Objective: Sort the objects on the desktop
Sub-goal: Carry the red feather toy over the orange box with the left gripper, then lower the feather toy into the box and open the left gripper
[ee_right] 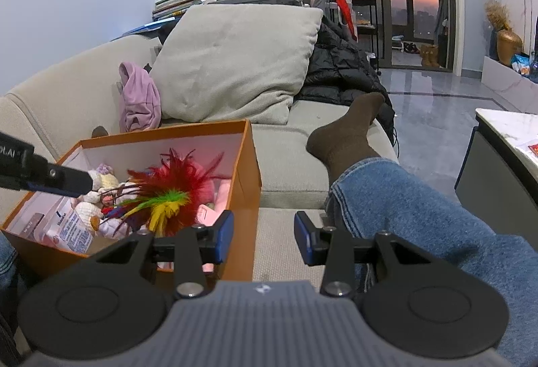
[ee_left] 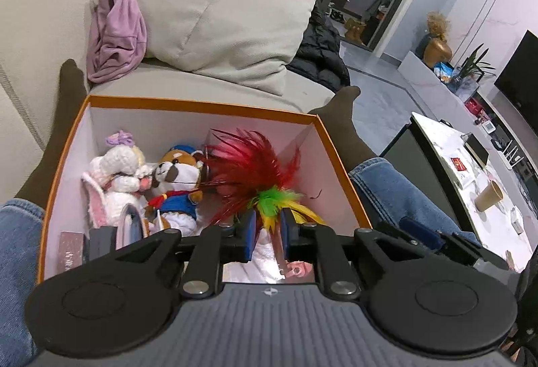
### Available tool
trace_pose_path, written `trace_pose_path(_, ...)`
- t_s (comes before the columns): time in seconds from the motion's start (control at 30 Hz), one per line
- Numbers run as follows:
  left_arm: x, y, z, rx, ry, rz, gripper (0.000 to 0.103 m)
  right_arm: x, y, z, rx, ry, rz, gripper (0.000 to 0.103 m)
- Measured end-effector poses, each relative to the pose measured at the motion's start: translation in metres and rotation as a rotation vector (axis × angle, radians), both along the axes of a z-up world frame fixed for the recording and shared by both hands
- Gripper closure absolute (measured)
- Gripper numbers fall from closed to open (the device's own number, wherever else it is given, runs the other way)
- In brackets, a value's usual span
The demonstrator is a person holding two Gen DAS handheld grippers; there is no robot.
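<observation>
An orange box (ee_left: 201, 105) with a white inside rests on the sofa between a person's legs. In it lie a red, green and yellow feather toy (ee_left: 245, 168), a plush dog in blue (ee_left: 178, 178) and a white knitted bunny (ee_left: 114, 175). My left gripper (ee_left: 269, 232) hangs over the box's near side. Its blue pads stand slightly apart, with the toy's yellow feathers and thin stick between them and a gap on both sides. In the right wrist view my right gripper (ee_right: 262, 239) is open and empty over the sofa seat, just right of the box (ee_right: 250, 165) and feather toy (ee_right: 171, 195).
Legs in jeans (ee_right: 420, 215) and brown socks (ee_right: 349, 128) flank the box. Behind it are a grey cushion (ee_left: 222, 7), a purple garment (ee_left: 116, 34) and a black jacket (ee_left: 319, 54). A marble coffee table (ee_left: 437, 145) with a paper cup (ee_left: 489, 195) stands at right.
</observation>
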State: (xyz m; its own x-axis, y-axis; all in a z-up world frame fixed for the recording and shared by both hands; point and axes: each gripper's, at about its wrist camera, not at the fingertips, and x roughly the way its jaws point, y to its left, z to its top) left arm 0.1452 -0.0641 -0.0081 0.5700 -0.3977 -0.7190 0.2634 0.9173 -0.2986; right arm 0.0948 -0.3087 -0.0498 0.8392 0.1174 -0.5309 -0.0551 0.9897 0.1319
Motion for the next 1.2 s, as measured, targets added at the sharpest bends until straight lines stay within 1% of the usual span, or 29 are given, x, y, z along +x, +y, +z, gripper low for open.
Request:
trace_pose_path(0.07, -0.004, 0.003, 0.002, -0.002, -0.012, 0.005, 0.087, -0.004, 0.003, 0.006, -0.001, -0.019, 0.006, 0.057)
trace_pose_path(0.2, -0.012, 0.007, 0.007, 0.002, -0.04, 0.017, 0.085, -0.01, 0.012, 0.017, -0.008, -0.046, 0.034, 0.057)
trace_pose_path(0.3, -0.02, 0.013, 0.007, 0.013, -0.063, 0.042, 0.079, -0.015, 0.02, 0.023, -0.01, -0.052, 0.06, 0.056)
trace_pose_path(0.4, -0.027, 0.021, 0.004, 0.024, -0.077, 0.075, 0.073, -0.019, 0.029, 0.025, -0.021, -0.054, 0.084, 0.056)
trace_pose_path(0.5, -0.033, 0.026, -0.003, 0.063, -0.092, 0.112, 0.063, -0.021, 0.038, 0.026, -0.018, -0.045, 0.111, 0.054)
trace_pose_path(0.53, -0.034, 0.027, -0.006, 0.075, -0.095, 0.123, 0.055, -0.021, 0.04, 0.026, -0.016, -0.04, 0.121, 0.052)
trace_pose_path(0.57, -0.036, 0.028, -0.008, 0.082, -0.097, 0.132, 0.048, -0.021, 0.043, 0.025, -0.014, -0.032, 0.131, 0.052)
trace_pose_path(0.63, -0.038, 0.031, -0.013, 0.088, -0.101, 0.149, 0.048, -0.021, 0.049, 0.024, -0.016, -0.017, 0.149, 0.052)
trace_pose_path(0.7, -0.039, 0.033, -0.018, 0.094, -0.096, 0.162, 0.044, -0.021, 0.054, 0.022, -0.02, -0.004, 0.164, 0.049)
trace_pose_path(0.77, -0.039, 0.033, -0.024, 0.099, -0.095, 0.175, 0.034, -0.021, 0.059, 0.019, -0.02, 0.01, 0.175, 0.047)
trace_pose_path(0.83, -0.039, 0.034, -0.029, 0.108, -0.099, 0.198, 0.03, -0.02, 0.062, 0.016, -0.023, 0.022, 0.183, 0.044)
trace_pose_path(0.93, -0.04, 0.033, -0.037, 0.125, -0.121, 0.218, 0.029, -0.017, 0.064, 0.012, -0.023, 0.037, 0.191, 0.043)
trace_pose_path(1.0, -0.041, 0.031, -0.041, 0.132, -0.144, 0.214, 0.026, -0.015, 0.065, 0.008, -0.02, 0.045, 0.196, 0.041)
trace_pose_path(1.13, -0.044, 0.021, -0.048, 0.179, -0.205, 0.191, 0.016, -0.009, 0.066, 0.0, -0.004, 0.062, 0.197, 0.039)
trace_pose_path(1.2, -0.045, 0.017, -0.051, 0.201, -0.229, 0.186, 0.015, -0.006, 0.065, -0.004, 0.012, 0.066, 0.187, 0.039)
